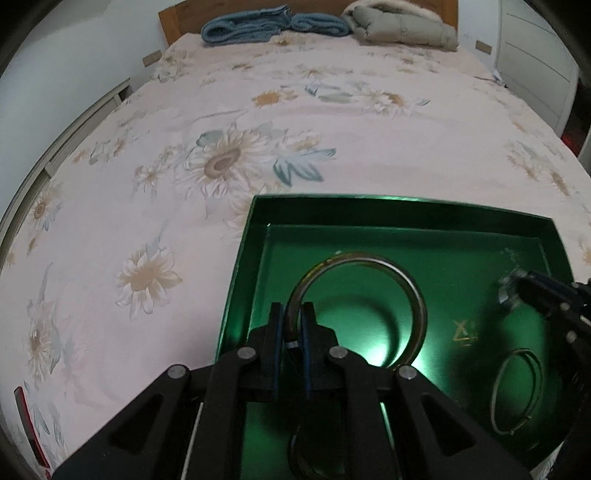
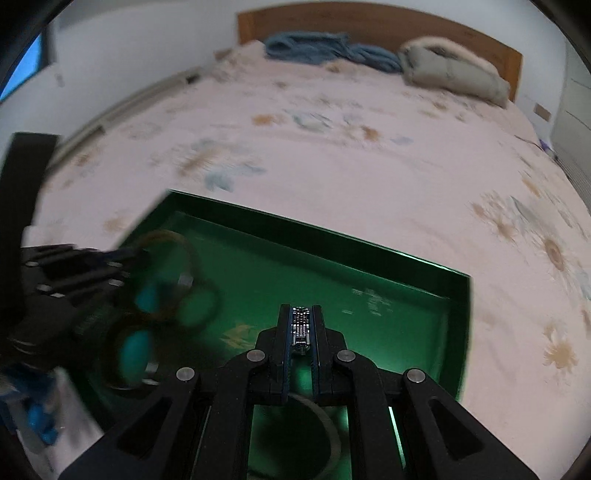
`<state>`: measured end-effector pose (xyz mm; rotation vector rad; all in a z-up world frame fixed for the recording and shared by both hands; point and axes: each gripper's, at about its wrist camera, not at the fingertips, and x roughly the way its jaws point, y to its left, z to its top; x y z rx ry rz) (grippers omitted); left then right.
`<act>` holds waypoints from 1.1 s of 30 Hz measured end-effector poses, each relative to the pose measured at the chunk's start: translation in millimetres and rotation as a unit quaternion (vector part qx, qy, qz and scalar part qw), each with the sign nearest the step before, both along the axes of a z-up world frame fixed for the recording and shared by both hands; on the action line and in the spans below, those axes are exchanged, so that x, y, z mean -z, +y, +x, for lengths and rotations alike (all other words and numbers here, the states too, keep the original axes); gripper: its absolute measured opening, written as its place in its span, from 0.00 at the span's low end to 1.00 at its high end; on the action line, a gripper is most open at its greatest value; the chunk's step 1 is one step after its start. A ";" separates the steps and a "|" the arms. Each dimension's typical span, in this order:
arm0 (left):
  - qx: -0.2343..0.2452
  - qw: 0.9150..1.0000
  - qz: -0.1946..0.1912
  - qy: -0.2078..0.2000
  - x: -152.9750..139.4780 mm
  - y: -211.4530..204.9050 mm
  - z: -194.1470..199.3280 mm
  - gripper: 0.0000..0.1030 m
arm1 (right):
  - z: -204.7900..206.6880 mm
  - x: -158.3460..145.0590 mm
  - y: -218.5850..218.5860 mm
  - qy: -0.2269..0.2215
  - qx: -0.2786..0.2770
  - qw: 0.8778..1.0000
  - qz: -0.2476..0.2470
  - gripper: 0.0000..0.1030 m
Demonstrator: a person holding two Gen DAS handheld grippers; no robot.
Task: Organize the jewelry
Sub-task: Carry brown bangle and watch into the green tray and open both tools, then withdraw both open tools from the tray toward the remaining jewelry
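A shallow green box [image 1: 258, 236] lies on the flowered bed. My left gripper [image 1: 291, 317] is shut on a thick metal bangle [image 1: 417, 295], which hangs over the box floor. A thin wire bangle [image 1: 517, 391] lies inside the box at the right. My right gripper [image 1: 517, 291] comes in from the right over the box, with something silvery at its tip. In the right wrist view my right gripper [image 2: 301, 321] is shut on a silver link bracelet [image 2: 300, 325] above the green box [image 2: 458, 317]. My left gripper [image 2: 125, 258] and its bangle [image 2: 184, 254] appear blurred at the left.
The pale flowered bedspread [image 1: 332, 122] stretches beyond the box. A blue folded blanket [image 1: 273, 22] and a grey-beige padded jacket [image 1: 402, 26] lie by the wooden headboard [image 1: 177, 14]. A white wardrobe [image 1: 535, 55] stands at the right. A pale ring [image 2: 325, 417] lies under my right gripper.
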<state>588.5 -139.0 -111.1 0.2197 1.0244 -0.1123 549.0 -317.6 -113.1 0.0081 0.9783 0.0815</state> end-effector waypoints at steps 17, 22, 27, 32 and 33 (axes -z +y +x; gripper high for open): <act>0.011 0.998 -0.047 -0.038 -33.8 20.9 -25.9 0.13 | -22.5 -7.9 -43.6 0.009 0.046 0.999 0.016 0.24; 0.005 0.993 -0.074 -0.089 -88.4 46.1 -70.5 0.15 | -60.9 -53.8 -39.6 -0.044 0.039 0.998 0.035 0.24; 0.004 0.987 -0.076 -0.140 -137.9 80.8 -134.6 0.15 | -133.7 -108.3 -29.5 -0.105 0.014 0.993 0.049 0.26; -0.005 0.984 -0.084 -0.158 -164.0 123.0 -205.7 0.15 | -226.6 -152.5 -26.6 -0.159 0.015 0.984 0.074 0.29; -0.006 0.984 -0.084 -0.160 -165.7 128.8 -217.6 0.15 | -241.9 -156.8 -25.3 -0.165 0.015 0.983 0.074 0.29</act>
